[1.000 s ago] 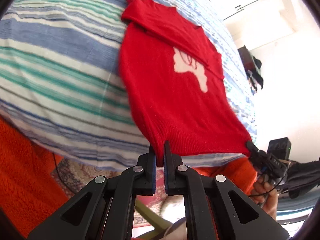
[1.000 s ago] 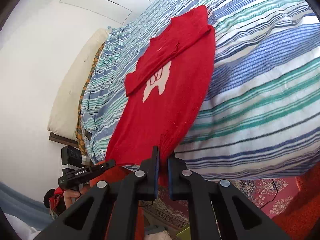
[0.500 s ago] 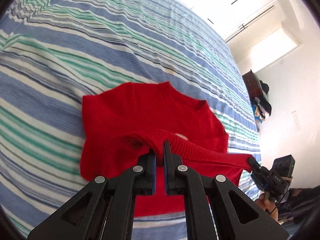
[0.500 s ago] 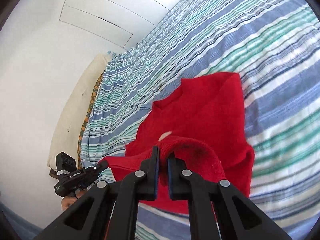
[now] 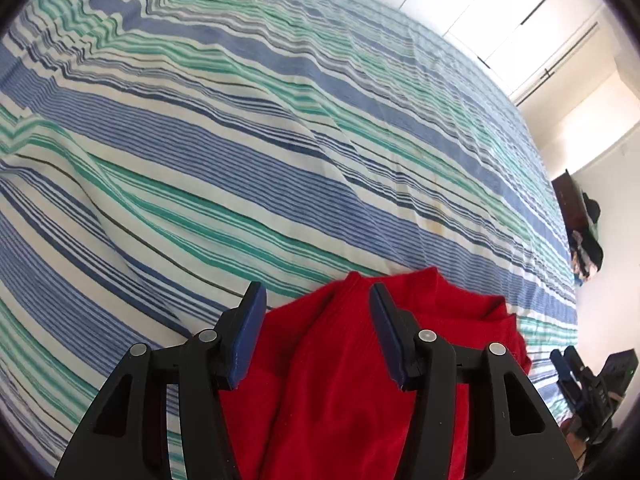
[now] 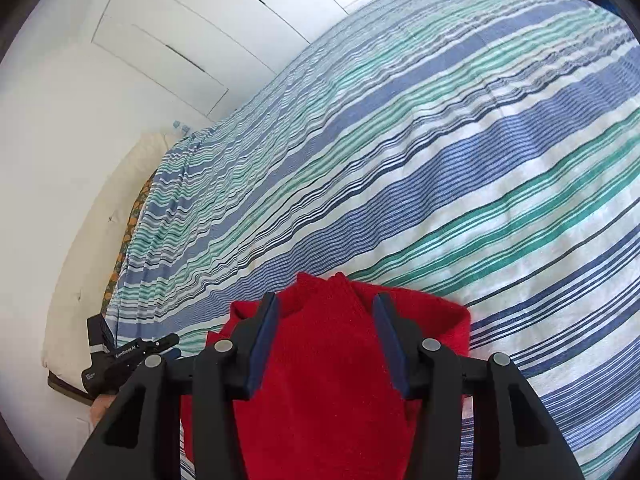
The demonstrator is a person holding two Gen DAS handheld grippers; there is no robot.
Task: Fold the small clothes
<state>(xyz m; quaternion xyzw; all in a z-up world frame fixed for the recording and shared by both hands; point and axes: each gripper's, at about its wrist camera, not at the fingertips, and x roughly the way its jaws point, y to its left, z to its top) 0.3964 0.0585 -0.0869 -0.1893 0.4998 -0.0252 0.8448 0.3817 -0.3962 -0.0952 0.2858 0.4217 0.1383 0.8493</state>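
A: The fingers of the left gripper stand apart and are opening; the red knitted sweater lies between them, but the blue pads press on nothing. The right gripper is the same: fingers opening, red knit between them, not pinched.

B: Where does the sweater sit?

A: Bunched on the striped bedspread at 6 o'clock in both wrist views, its upper edge humped and creased.

B: What lies around it?

A: In the left wrist view, the right gripper shows at 4 o'clock, beyond the sweater; white wardrobe doors at 1 o'clock; dark clothes hanging at 3 o'clock. In the right wrist view, a cream pillow at 9 o'clock, and the left gripper at 8 o'clock, beside the sweater.

B: Any writing?

A: White lettering on that gripper's side, seemingly "GenRobot.AI".

B: Anything blocking?

A: Only each gripper's black fingers hide part of the sweater.
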